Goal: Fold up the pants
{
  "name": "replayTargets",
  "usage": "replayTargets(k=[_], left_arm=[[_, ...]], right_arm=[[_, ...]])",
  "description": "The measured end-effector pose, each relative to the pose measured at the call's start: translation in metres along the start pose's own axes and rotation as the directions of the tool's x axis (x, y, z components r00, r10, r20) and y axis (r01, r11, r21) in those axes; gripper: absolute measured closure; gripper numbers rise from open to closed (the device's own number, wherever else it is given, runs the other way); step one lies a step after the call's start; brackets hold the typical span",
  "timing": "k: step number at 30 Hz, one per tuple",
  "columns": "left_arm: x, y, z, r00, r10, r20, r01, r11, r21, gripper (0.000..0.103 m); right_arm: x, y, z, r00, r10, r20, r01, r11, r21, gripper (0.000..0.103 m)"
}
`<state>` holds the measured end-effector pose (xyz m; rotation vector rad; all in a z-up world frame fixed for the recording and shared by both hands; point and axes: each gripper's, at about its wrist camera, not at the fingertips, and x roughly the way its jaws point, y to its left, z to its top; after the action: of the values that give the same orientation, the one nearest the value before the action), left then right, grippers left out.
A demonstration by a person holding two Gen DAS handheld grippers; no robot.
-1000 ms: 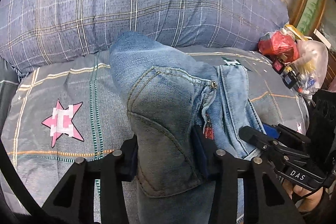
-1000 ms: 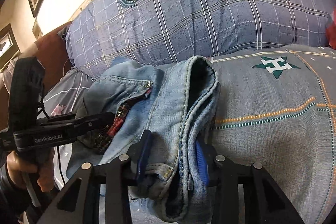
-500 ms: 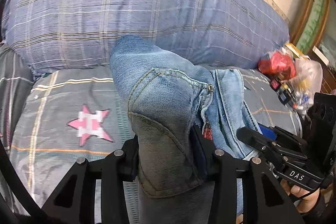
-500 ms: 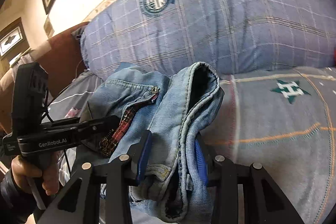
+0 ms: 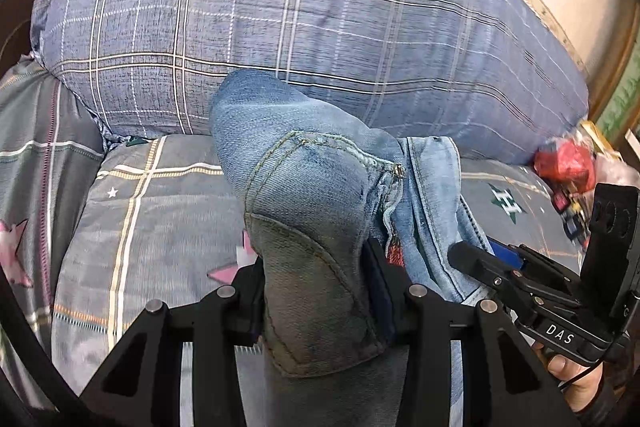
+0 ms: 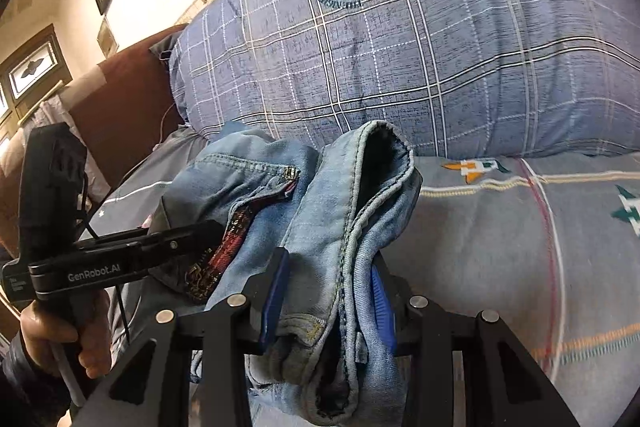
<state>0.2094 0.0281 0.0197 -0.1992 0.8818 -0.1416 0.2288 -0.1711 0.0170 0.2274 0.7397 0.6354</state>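
Note:
Blue denim pants (image 5: pixel 316 195) are bunched and held up over a bed. My left gripper (image 5: pixel 320 291) is shut on the pocket side of the pants, where the cloth is darker. My right gripper (image 6: pixel 328 291) is shut on the waistband side of the pants (image 6: pixel 352 211), with blue pads pressing the folded denim. The right gripper also shows in the left wrist view (image 5: pixel 520 279) to the right, and the left gripper shows in the right wrist view (image 6: pixel 120 259) to the left, held by a hand. A red plaid lining (image 6: pixel 228 247) shows at the fly.
A large blue plaid pillow (image 5: pixel 320 27) lies behind the pants. The grey patterned bedsheet (image 5: pixel 140 227) lies below. A pile of red and plastic-wrapped items (image 5: pixel 568 163) sits at the right of the bed. A brown headboard or chair (image 6: pixel 120 99) stands at the left.
Both grippers have swung right across the bed with the pants still held; the pillow's crest and the pink star shifted in view. The grips are unchanged.

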Motion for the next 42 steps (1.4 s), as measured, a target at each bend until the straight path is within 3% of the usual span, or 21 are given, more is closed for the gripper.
replayTargets(k=[9,13,16,18,20,22,25,28,34,37,39,42], left_arm=[[0.053,0.021,0.040,0.998,-0.038,-0.040,0.037,0.998,-0.041,0.058],[0.086,0.029,0.040,0.996,-0.038,-0.080,0.035,0.998,-0.044,0.058],[0.102,0.041,0.026,0.996,-0.004,-0.085,-0.002,0.998,-0.059,0.046],[0.103,0.057,0.018,0.996,-0.056,-0.069,0.047,0.992,-0.121,0.042],[0.098,0.063,0.017,0.996,-0.066,-0.067,0.057,0.989,-0.139,0.041],[0.088,0.060,0.017,0.997,-0.040,-0.060,0.033,0.993,-0.110,0.041],[0.063,0.046,0.019,1.000,0.030,-0.001,-0.030,0.999,-0.009,0.042],[0.041,0.029,0.021,0.997,0.054,0.046,-0.057,0.995,0.076,0.042],[0.059,0.024,0.003,0.992,0.118,-0.050,-0.112,0.987,0.112,0.041],[0.068,0.030,-0.003,0.995,0.101,-0.025,-0.100,0.993,0.064,0.039],[0.066,0.030,-0.001,0.994,0.109,-0.017,-0.108,0.993,0.057,0.038],[0.061,0.029,0.005,0.993,0.118,-0.024,-0.117,0.991,0.067,0.038]], right_arm=[[0.048,-0.027,0.040,1.000,-0.021,-0.014,0.021,0.999,0.040,0.062],[0.072,-0.046,0.044,0.999,-0.038,-0.030,0.040,0.997,0.070,0.062],[0.092,-0.064,0.034,0.994,-0.068,-0.084,0.077,0.991,0.106,0.062],[0.099,-0.076,0.025,0.988,-0.112,-0.109,0.124,0.987,0.104,0.062],[0.100,-0.089,0.019,0.988,-0.102,-0.116,0.118,0.984,0.136,0.059],[0.096,-0.092,0.020,0.989,-0.105,-0.107,0.120,0.982,0.144,0.057],[0.080,-0.075,0.030,0.984,-0.165,-0.061,0.169,0.983,0.069,0.057],[0.062,-0.051,0.040,0.989,-0.148,-0.006,0.148,0.989,0.002,0.057],[0.065,-0.012,0.033,0.994,-0.095,-0.048,0.091,0.993,-0.075,0.057],[0.094,-0.025,0.009,0.978,-0.132,-0.161,0.127,0.991,-0.042,0.058],[0.096,-0.032,0.001,0.986,-0.120,-0.114,0.116,0.992,-0.043,0.058],[0.092,-0.031,0.002,0.987,-0.117,-0.109,0.114,0.993,-0.029,0.058]])
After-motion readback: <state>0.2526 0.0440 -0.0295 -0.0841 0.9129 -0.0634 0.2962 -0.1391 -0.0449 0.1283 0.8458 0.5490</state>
